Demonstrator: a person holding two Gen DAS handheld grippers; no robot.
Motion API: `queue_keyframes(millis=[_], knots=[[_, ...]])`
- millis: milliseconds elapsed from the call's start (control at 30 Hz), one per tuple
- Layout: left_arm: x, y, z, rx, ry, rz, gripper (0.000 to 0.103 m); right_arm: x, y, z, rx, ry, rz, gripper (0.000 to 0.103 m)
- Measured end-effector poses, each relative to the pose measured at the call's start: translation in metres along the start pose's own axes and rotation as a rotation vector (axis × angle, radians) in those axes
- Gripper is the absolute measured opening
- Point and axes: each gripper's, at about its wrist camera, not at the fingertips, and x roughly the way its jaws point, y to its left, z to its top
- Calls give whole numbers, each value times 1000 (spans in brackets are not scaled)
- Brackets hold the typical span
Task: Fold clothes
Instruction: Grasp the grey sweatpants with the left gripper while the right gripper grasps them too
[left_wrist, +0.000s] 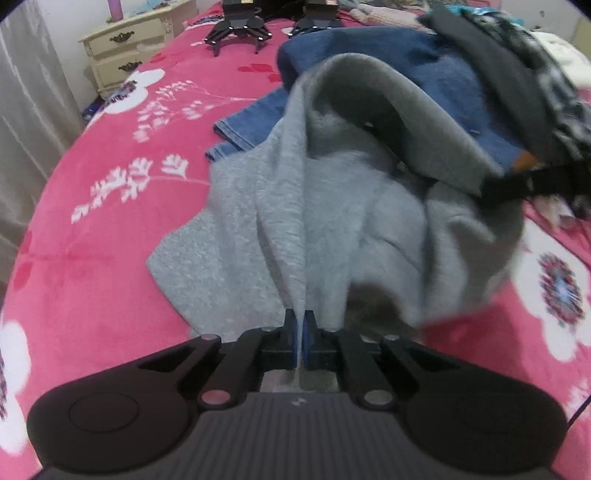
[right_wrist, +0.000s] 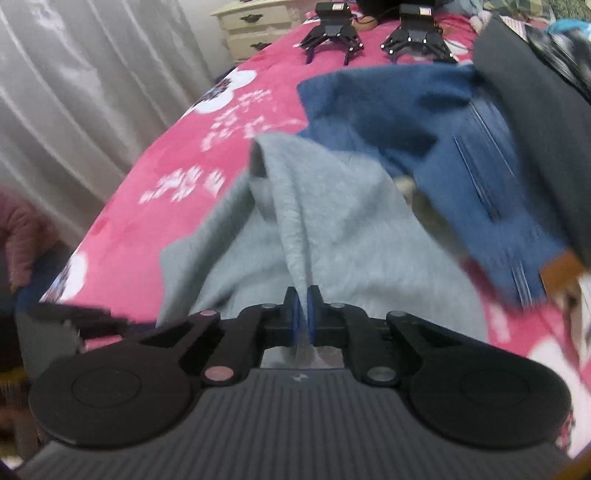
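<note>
While the left gripper (left_wrist: 300, 325) clamps a fold of the grey garment (left_wrist: 295, 221), that cloth lies heaped on the pink blanket (left_wrist: 92, 221), with jeans (left_wrist: 247, 122) at 11 o'clock. At 2 o'clock, the right gripper (right_wrist: 302, 304) pinches the garment's other edge, a blue cloth (right_wrist: 406, 122) beyond.

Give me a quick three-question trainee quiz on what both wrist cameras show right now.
1. True or false: both the left gripper and the right gripper have their jaws shut on the grey garment.
2. Which cloth lies just beyond the grey garment? A) blue garment B) yellow towel C) white sheet
3. Fill in: two spare grippers rest on the far part of the ____ blanket.

Key: 1 true; 2 A; 3 pink.
</note>
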Motion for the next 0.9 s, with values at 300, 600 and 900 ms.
queue_keyframes(millis=[300, 600, 900], knots=[[-60, -54, -84, 50, 111, -80, 0, -52, -16, -123, 32, 205, 95, 0], [-83, -70, -88, 42, 45, 40, 56, -58, -19, -107, -66, 72, 44, 22], [-18, -39, 25, 152, -192, 171, 96, -3, -16, -33, -121, -32, -47, 90]])
